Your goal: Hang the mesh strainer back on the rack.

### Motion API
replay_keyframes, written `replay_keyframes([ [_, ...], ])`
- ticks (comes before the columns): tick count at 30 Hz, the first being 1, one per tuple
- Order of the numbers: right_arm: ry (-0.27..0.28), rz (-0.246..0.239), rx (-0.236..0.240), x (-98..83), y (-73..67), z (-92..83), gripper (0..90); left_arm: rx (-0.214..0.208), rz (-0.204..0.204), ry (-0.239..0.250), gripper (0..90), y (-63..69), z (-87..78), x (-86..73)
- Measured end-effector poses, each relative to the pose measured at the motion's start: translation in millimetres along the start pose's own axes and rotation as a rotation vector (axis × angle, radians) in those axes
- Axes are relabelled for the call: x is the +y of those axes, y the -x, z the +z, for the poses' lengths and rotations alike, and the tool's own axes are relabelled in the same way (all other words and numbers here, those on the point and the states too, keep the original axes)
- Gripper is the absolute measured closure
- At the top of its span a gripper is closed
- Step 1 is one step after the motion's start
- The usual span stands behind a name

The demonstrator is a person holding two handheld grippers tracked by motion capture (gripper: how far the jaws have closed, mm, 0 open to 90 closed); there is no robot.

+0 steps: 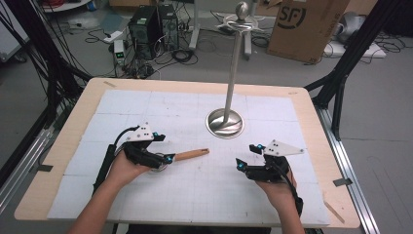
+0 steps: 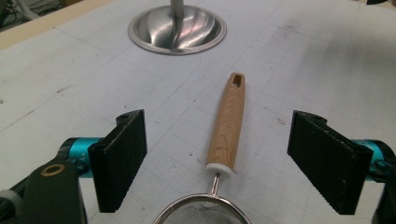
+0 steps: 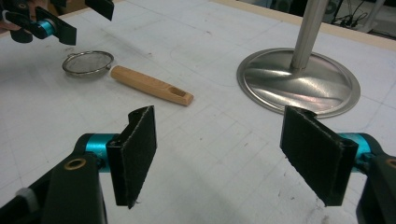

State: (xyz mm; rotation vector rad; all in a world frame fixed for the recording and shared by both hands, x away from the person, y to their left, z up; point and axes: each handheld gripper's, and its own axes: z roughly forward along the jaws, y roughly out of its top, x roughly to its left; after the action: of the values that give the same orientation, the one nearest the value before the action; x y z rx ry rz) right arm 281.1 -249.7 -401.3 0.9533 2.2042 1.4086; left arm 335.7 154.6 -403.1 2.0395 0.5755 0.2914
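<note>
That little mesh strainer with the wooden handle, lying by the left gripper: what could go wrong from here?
1. The small metal mesh strainer with a wooden handle lies flat between the left gripper's open jaws, untouched. Closing on the round, tapered handle might roll it or pinch it askew.
2. The tall steel stand with a round dished base stands close beyond; a lifted strainer could knock its pole.
3. The right gripper waits open nearby, so a wide swing might hit it.
</note>
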Motion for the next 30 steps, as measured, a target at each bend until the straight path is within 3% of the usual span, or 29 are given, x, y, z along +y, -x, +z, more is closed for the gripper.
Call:
replay_keyframes([
  [2, 0.0, 0.006, 0.003, 0.1, 0.1, -0.2, 26.2, -0.008, -0.004, -0.017, 20.4, -1.9, 4.7, 2.3],
  [4, -0.003, 0.005, 0.004, 0.0, 0.2, -0.3, 26.2, -0.05, -0.011, -0.045, 20.4, -4.6, 11.4, 3.9],
  [6, -0.005, 0.007, 0.006, -0.2, 0.6, 0.0, 26.2, -0.067, -0.005, -0.085, 20.6, -5.1, 19.3, 6.1],
  [10, -0.01, 0.009, 0.008, -0.3, 0.8, 0.2, 26.2, -0.08, 0.033, -0.152, 21.3, -3.4, 33.7, 12.2],
  [12, -0.006, 0.004, 0.007, -0.1, 1.2, -0.1, 26.2, -0.079, 0.031, -0.174, 21.5, -2.7, 39.4, 11.6],
  [15, -0.007, 0.011, 0.005, 0.0, 1.5, -0.9, 26.2, -0.051, 0.065, -0.24, 23.2, -3.8, 44.9, 12.7],
  [20, -0.007, 0.006, 0.008, -0.2, 1.2, -0.2, 26.2, -0.056, 0.091, -0.285, 28.1, -3.6, 49.6, 18.2],
  [25, -0.009, 0.013, 0.007, -0.3, 1.2, -0.5, 26.3, -0.047, 0.082, -0.302, 29.5, -9.4, 45.6, 27.6],
  [30, -0.011, 0.013, 0.009, -0.4, 1.6, -0.2, 26.2, -0.068, 0.093, -0.331, 32.8, -7.1, 49.0, 26.3],
])
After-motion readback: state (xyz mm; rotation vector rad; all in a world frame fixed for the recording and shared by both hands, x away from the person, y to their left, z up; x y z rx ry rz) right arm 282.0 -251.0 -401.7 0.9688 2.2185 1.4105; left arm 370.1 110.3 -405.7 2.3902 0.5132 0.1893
